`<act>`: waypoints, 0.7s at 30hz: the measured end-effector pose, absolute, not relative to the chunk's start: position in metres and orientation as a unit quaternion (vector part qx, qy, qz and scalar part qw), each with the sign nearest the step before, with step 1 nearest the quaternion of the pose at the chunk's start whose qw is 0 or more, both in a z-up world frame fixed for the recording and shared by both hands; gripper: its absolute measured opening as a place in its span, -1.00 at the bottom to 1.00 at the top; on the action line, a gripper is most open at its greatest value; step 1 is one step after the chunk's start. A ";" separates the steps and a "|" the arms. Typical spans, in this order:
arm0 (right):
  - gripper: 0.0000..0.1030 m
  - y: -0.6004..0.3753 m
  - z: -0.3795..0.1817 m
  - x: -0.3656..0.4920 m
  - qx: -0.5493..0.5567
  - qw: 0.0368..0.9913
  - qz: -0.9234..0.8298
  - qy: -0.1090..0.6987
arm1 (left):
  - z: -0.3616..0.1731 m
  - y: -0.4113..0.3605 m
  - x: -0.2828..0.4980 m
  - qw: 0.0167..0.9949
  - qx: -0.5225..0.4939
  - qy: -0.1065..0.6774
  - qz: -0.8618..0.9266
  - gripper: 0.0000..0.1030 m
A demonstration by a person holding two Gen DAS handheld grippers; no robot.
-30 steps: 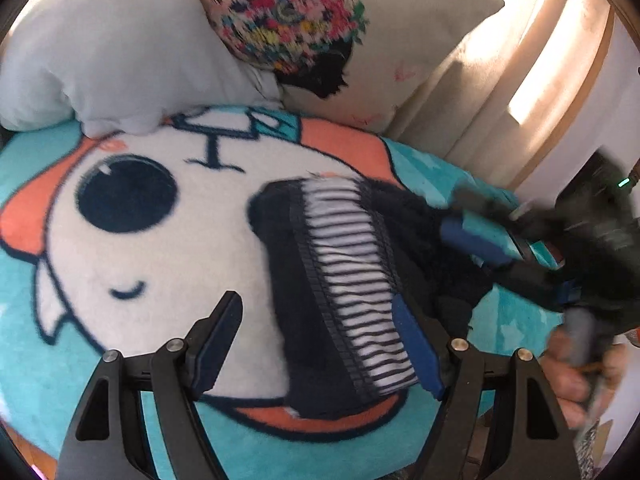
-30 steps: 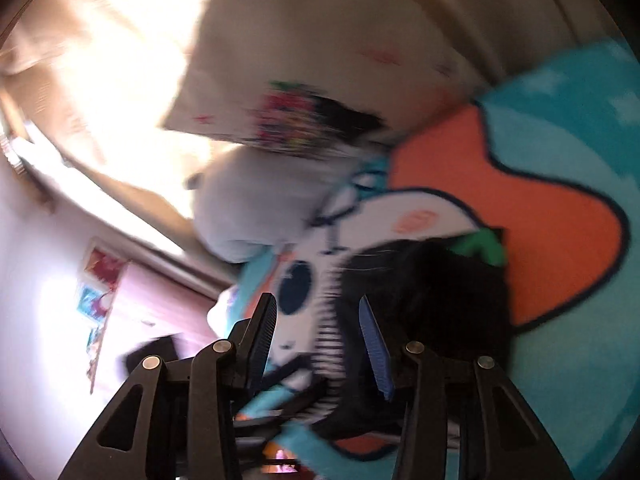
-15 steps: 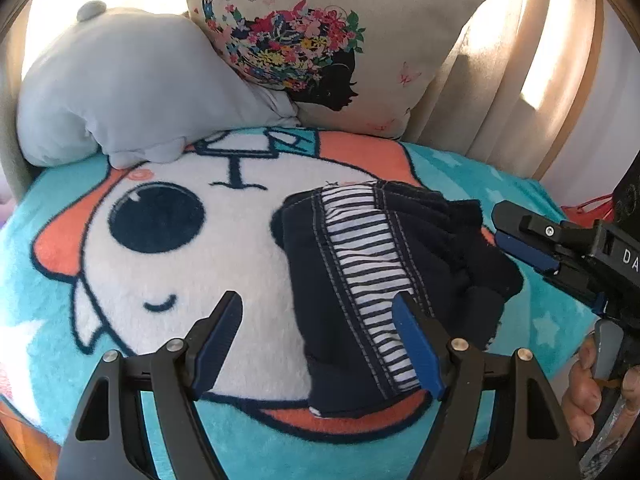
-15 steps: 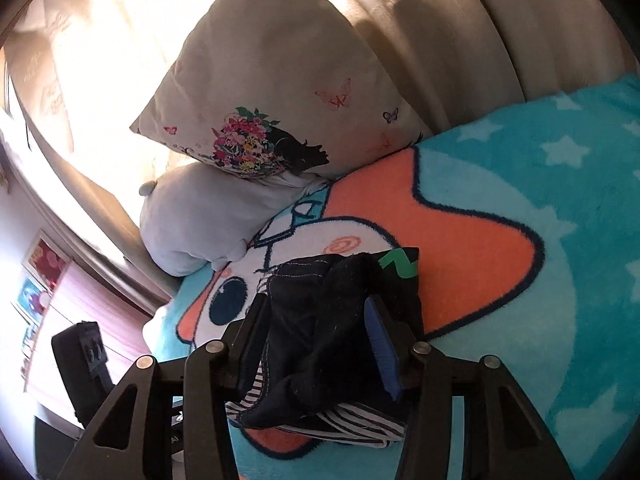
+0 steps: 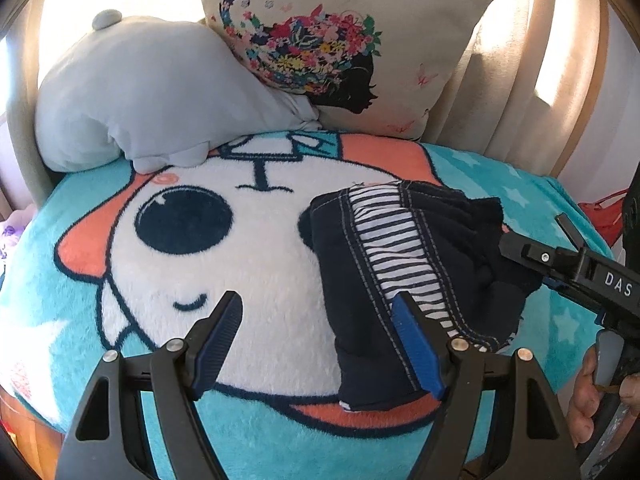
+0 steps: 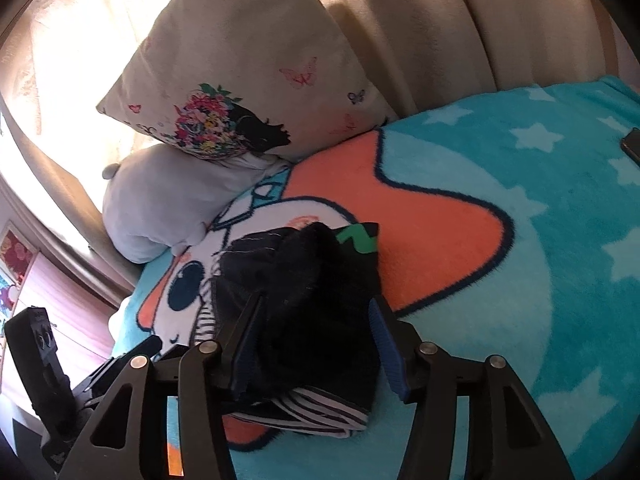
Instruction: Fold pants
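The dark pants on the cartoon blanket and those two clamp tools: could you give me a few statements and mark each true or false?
1. The pants lie folded in a bundle on the blanket. True.
2. The left gripper is clamped on the pants. False: it is open, holding nothing.
3. The pants have a striped panel. True.
4. The flowered pillow lies on the pants. False: it stands behind them.
5. The right gripper is open. True.
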State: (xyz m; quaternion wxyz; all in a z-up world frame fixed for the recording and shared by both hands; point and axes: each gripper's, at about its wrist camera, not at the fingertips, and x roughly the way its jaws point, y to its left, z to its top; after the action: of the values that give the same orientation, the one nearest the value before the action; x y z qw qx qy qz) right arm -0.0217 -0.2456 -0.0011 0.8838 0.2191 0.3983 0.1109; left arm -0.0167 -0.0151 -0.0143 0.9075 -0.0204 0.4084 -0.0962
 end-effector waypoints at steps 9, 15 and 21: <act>0.34 -0.254 -0.011 -0.013 0.227 0.873 0.101 0.421 | -0.025 -0.008 -0.005 0.892 -0.048 0.438 -0.104 0.48; 0.40 -0.256 -0.016 -0.003 0.252 0.861 0.108 0.429 | -0.025 0.001 0.002 0.890 -0.060 0.440 -0.101 0.48; 0.40 -0.252 -0.020 0.000 0.258 0.859 0.117 0.426 | -0.032 0.010 0.015 0.879 -0.091 0.454 -0.114 0.48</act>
State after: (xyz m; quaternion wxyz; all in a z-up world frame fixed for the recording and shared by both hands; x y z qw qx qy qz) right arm 0.0005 -0.2519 -0.0205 0.8591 0.2578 0.4262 0.1173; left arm 0.0149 0.0099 -0.0323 0.8791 -0.0909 0.4537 -0.1142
